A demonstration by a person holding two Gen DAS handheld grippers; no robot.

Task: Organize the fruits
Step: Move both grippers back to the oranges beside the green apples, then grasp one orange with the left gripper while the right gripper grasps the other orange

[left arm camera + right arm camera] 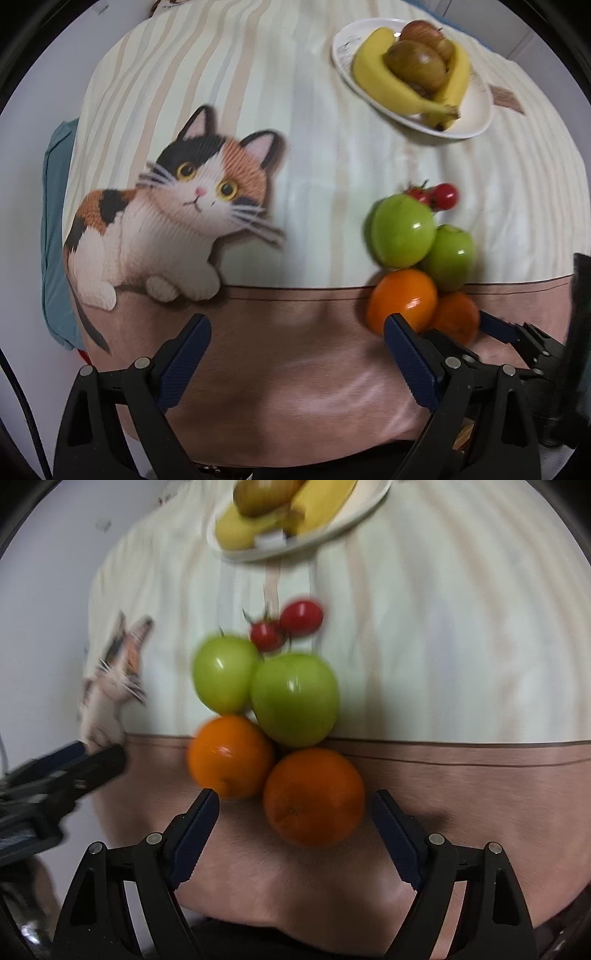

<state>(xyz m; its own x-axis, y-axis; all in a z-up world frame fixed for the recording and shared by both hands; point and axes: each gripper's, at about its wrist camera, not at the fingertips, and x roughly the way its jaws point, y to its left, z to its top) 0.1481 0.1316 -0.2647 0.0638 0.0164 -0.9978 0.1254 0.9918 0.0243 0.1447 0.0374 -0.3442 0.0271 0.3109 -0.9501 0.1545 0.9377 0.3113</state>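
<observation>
Near orange: the orange [314, 795] closest to the right gripper lay on the brown band of the cat-print cloth [295, 184], touching the second orange [231, 757] and the green apple [295, 699] behind it.
Cluster: two oranges in front, two green apples behind them, the other apple [225, 672] on the left, and two small red cherry tomatoes [286, 624] at the back, all bunched together on the cloth.
Plate: the white plate [476, 114] stood well apart, farther up the cloth, already carrying bananas [391, 85], a brownish pear-like fruit [415, 64] and a red apple [421, 31].
Right gripper: the right gripper [295, 808] stood open with nothing held, its blue pads on either side of the near orange and not pressing it.
Left gripper: the left gripper [295, 332] was open and empty over bare brown cloth, beside the oranges.
Step in hand: in my judgement, a grasp of the near orange for the plate.
Doing it well: I would have centred the pads across the orange's widest part, kept the left finger clear of the second orange, and closed gently, since round fruit rolls on soft cloth.
Risk: nudging the neighbours could scatter the pile.
</observation>
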